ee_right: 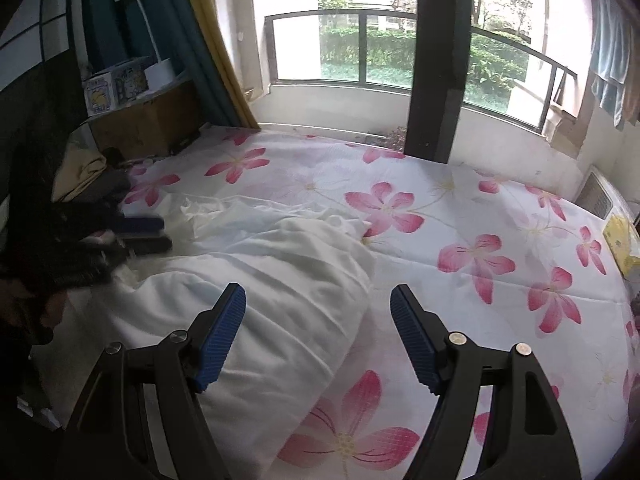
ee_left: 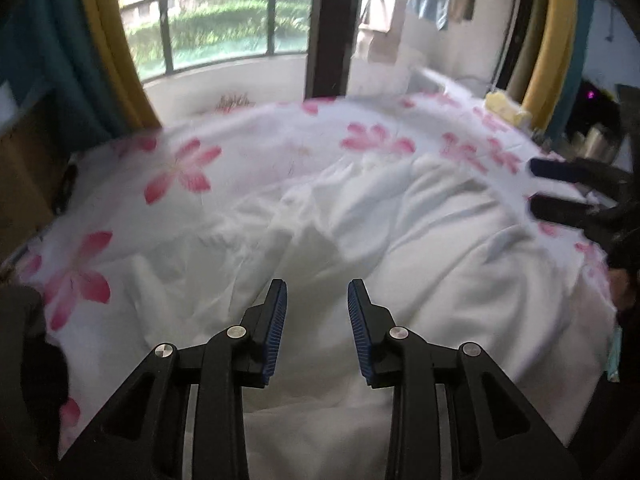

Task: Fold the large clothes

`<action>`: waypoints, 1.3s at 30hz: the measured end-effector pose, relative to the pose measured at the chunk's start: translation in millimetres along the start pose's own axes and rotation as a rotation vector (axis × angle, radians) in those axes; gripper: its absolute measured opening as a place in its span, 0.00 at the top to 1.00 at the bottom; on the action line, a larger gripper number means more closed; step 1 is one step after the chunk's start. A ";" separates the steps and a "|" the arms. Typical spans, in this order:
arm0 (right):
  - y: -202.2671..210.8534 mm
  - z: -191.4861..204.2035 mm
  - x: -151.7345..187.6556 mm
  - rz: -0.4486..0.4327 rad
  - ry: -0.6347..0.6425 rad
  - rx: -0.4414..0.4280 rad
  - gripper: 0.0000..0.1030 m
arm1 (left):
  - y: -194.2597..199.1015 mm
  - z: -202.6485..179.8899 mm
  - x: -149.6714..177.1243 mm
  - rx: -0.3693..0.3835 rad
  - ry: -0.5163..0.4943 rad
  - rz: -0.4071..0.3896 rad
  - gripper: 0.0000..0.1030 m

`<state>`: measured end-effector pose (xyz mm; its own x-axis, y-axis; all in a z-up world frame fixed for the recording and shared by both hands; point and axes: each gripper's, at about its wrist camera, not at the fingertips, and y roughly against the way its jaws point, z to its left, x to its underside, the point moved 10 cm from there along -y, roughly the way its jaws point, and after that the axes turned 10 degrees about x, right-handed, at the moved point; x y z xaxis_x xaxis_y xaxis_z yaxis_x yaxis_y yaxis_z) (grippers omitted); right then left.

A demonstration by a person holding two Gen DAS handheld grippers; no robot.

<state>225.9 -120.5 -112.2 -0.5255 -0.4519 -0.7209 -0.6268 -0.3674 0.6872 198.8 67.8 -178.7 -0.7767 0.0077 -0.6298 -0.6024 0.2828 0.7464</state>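
Note:
A large white garment (ee_left: 360,248) lies crumpled on a bed with a white sheet printed with pink flowers (ee_left: 184,168). My left gripper (ee_left: 317,292) is open and empty, hovering just above the garment's near part. My right gripper (ee_right: 318,300) is open and empty, above the garment's right edge (ee_right: 280,280) where it meets the floral sheet (ee_right: 480,256). The right gripper also shows at the right edge of the left wrist view (ee_left: 560,188), jaws apart. The left gripper shows at the left of the right wrist view (ee_right: 144,234), over the garment's far left side.
A window with a dark railing (ee_right: 400,52) and a dark post (ee_right: 436,60) stands behind the bed. Yellow and teal curtains (ee_right: 208,40) hang at the left. Boxes and a white lamp (ee_right: 132,80) sit at the left. A yellow object (ee_right: 620,244) lies at the bed's right edge.

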 end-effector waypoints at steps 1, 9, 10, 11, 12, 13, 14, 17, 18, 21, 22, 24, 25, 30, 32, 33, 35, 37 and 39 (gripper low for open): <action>-1.5 -4.8 0.8 0.004 -0.006 0.011 0.27 | -2.2 4.8 2.1 -0.007 0.010 0.006 0.68; -17.5 -16.9 12.7 0.054 -0.019 0.030 0.27 | 7.5 30.9 -10.1 -0.041 0.016 -0.075 1.00; -19.6 -15.8 14.0 0.060 -0.017 0.030 0.27 | 11.7 34.6 -14.3 -0.051 0.019 -0.092 1.00; -22.0 -13.3 15.4 0.064 -0.014 0.025 0.27 | 15.3 39.0 -18.2 -0.063 0.025 -0.109 1.00; -24.9 -10.7 15.8 0.067 -0.012 0.020 0.27 | 18.5 44.6 -22.3 -0.078 0.033 -0.126 1.00; -27.6 -8.9 16.7 0.068 -0.010 0.018 0.27 | 22.6 51.8 -26.1 -0.096 0.045 -0.145 1.00; -30.5 -7.7 17.0 0.071 -0.011 0.018 0.27 | 26.3 59.3 -29.3 -0.113 0.057 -0.160 1.00; -40.4 -1.8 19.3 0.087 -0.013 0.022 0.27 | 32.9 74.0 -33.4 -0.123 0.087 -0.171 1.00; -43.3 0.4 20.3 0.091 -0.011 0.023 0.27 | 34.4 73.8 -34.4 -0.100 0.096 -0.170 1.00; -51.9 9.6 23.0 0.095 -0.005 0.021 0.27 | 36.0 56.3 -33.0 -0.028 0.064 -0.162 1.00; -53.7 11.9 23.7 0.094 -0.001 0.024 0.27 | 33.8 46.9 -31.5 -0.011 0.035 -0.149 1.00; -59.3 17.3 26.1 0.098 0.009 0.027 0.27 | 25.6 32.2 -27.5 0.012 -0.018 -0.120 0.86; -61.9 19.6 27.4 0.104 0.011 0.027 0.27 | 19.0 27.4 -24.6 0.012 -0.039 -0.099 0.77; -63.1 21.2 25.5 0.106 0.008 0.033 0.27 | 0.0 21.4 -17.7 -0.013 -0.095 -0.045 0.50; -60.5 19.5 24.5 0.103 0.001 0.033 0.27 | -10.3 28.2 -14.0 -0.014 -0.076 -0.015 0.51; -58.6 18.9 24.2 0.099 -0.002 0.032 0.27 | -13.9 30.5 -11.7 -0.006 -0.069 -0.005 0.59; -56.3 18.4 22.8 0.094 -0.004 0.034 0.27 | -16.8 36.7 -10.6 0.015 -0.033 -0.004 0.96; -52.5 17.9 21.0 0.085 -0.002 0.034 0.27 | -7.9 40.0 -15.5 -0.002 -0.028 -0.044 0.97; -47.7 17.2 18.6 0.075 0.002 0.029 0.27 | 5.8 44.0 -22.6 -0.014 -0.015 -0.082 0.97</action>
<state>236.1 -97.4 -159.9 -0.5704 -0.4788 -0.6673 -0.6023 -0.3086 0.7362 221.0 111.5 -169.6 -0.7217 -0.0004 -0.6922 -0.6668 0.2691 0.6950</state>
